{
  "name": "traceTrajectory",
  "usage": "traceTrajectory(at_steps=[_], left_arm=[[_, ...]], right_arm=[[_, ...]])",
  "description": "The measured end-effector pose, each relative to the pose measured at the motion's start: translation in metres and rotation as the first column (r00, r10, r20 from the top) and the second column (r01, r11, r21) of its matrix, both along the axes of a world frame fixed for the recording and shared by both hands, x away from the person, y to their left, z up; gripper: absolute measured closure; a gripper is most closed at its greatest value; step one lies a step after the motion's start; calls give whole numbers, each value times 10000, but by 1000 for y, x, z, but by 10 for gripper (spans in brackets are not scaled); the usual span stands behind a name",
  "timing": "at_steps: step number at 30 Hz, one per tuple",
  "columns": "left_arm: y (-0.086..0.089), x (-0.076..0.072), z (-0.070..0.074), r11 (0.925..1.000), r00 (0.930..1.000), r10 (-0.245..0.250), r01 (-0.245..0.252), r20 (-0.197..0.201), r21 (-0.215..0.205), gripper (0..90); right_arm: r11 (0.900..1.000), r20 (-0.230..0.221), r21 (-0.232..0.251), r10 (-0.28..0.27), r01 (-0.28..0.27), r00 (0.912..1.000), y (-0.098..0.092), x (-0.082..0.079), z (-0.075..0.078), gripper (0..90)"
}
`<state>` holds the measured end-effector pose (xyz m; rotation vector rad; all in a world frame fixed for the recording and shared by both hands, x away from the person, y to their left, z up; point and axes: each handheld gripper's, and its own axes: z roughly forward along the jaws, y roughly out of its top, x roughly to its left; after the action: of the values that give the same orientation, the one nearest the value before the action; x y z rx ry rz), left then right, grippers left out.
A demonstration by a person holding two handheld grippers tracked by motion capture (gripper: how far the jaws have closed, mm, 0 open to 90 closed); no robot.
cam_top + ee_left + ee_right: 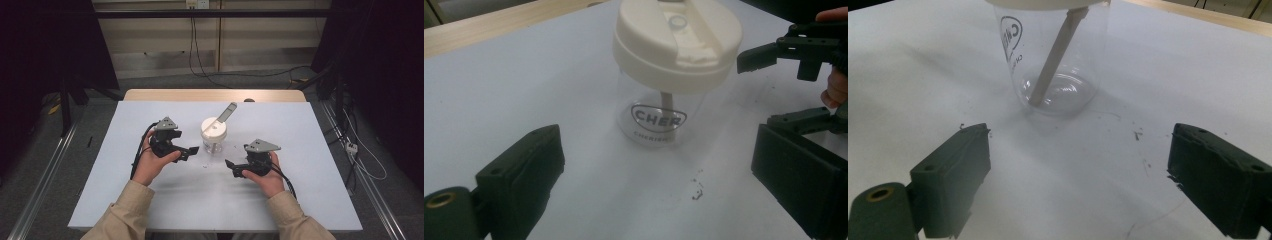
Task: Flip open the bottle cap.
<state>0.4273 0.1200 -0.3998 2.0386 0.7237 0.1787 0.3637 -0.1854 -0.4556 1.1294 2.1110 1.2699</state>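
Hovering low over the white table top (150,200), both tools flank the little clear jar with nothing gripped yet. The left gripper (192,150) has its jaws spread wide and empty, pointing right toward the jar (214,142), which stands just beside its tips. The right gripper (229,164) sits a bit nearer the person, jaws also parted and bare, aimed left and up at the same jar. By my read the grab hasn't happened: the cream lid (676,42) is on, and the pale stem (1055,57) hangs inside the glass (its handle (226,112) sticks up toward the far right). The jar stands between and slightly beyond the two tools, apart from both, mid-table.
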Motion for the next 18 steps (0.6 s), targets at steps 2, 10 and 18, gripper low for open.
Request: traceTrajectory(at_steps=[2, 10, 18], left_arm=[[3, -2, -4, 10000, 10000, 70, -70, -42, -69, 63], [20, -8, -18, 9994, 9994, 308, -305, -163, 175, 64], [34, -15, -24, 9990, 9992, 390, -389, -75, 217, 65]], right_arm=[[10000, -49, 11, -21, 21, 10000, -2, -2, -1, 95], [10000, -77, 6, -76, 76, 9999, -11, -9, -2, 95], [9999, -89, 9, -116, 116, 9999, -19, -16, -2, 95]])
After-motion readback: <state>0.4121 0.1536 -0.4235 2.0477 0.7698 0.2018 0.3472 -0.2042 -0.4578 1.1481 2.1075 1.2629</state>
